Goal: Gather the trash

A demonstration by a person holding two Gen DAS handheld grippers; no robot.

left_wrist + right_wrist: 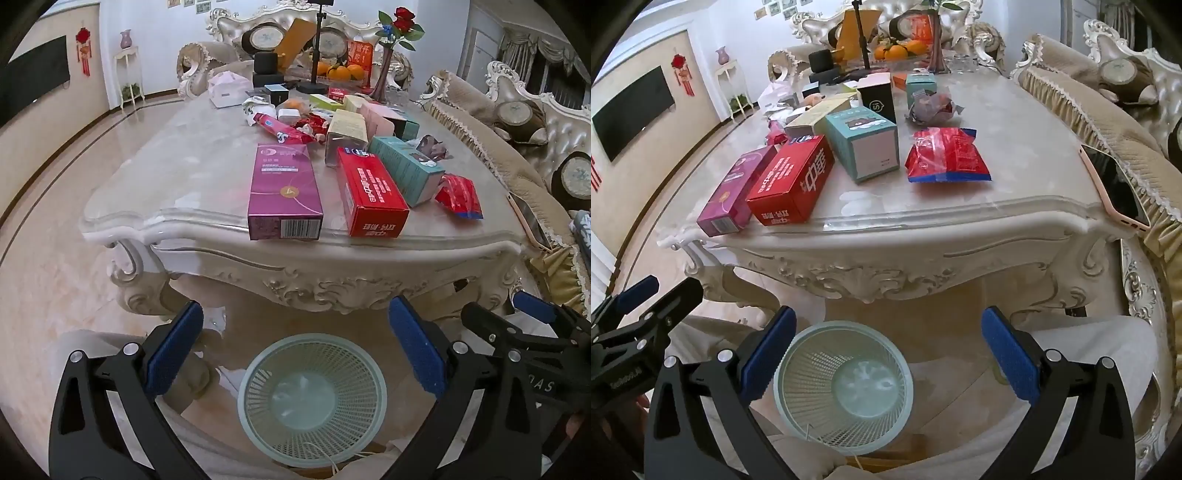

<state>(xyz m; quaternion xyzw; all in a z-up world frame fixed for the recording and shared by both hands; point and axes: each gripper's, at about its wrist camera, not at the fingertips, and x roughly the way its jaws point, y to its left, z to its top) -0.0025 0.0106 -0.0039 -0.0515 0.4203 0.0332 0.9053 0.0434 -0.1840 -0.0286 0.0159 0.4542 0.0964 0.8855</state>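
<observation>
Left wrist view: left gripper (295,345) and right gripper (888,349) gape wide, apparently empty, above basket (255,373).

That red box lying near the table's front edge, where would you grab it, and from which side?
Grip the red box across its two long sides, coming down from above. It lies flat with its short end at the table edge; the purple box sits close on one side, so a finger must slip into that gap. The right gripper is open.
</observation>
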